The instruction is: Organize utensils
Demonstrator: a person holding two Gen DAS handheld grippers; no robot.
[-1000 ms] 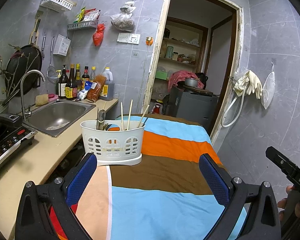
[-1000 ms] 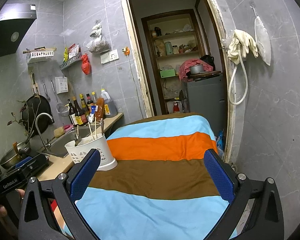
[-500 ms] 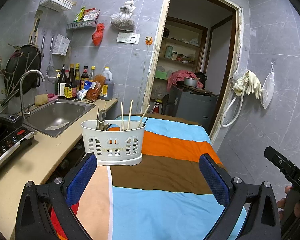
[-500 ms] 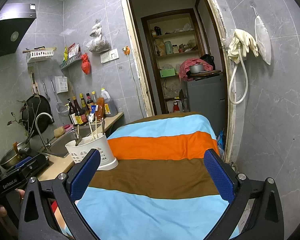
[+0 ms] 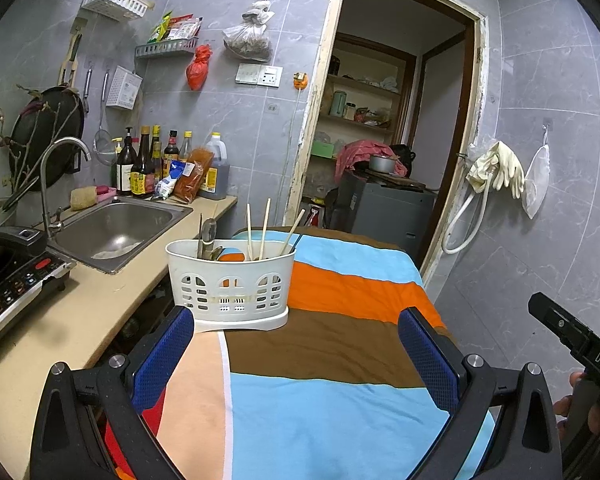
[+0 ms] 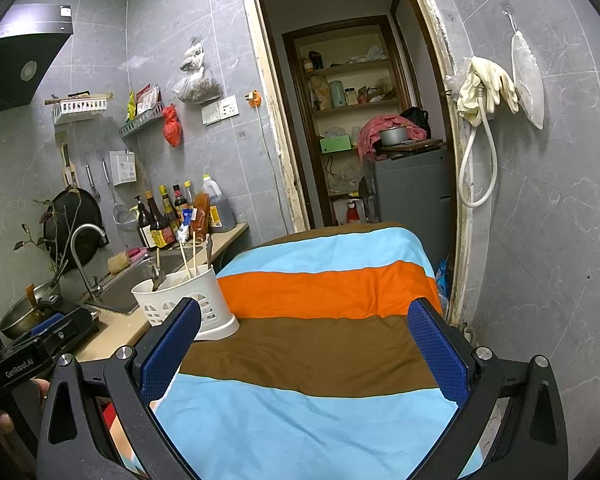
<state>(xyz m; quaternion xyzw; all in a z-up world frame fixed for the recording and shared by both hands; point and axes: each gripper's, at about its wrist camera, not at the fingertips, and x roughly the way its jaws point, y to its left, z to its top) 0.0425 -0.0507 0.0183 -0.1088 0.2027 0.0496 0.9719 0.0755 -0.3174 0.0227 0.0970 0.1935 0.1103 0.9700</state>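
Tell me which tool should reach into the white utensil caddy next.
Left. The left tool is open with the white utensil caddy almost straight ahead. From the right tool, also open, the caddy sits off past its left finger.

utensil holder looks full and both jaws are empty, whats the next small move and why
Probably ease the left gripper forward toward the white utensil holder. Both the left and the right gripper are open and hold nothing, no loose utensils show on the striped cloth, and the chopsticks and metal utensils stand in the holder, which sits nearest the left jaws, so any sorting likely starts there.
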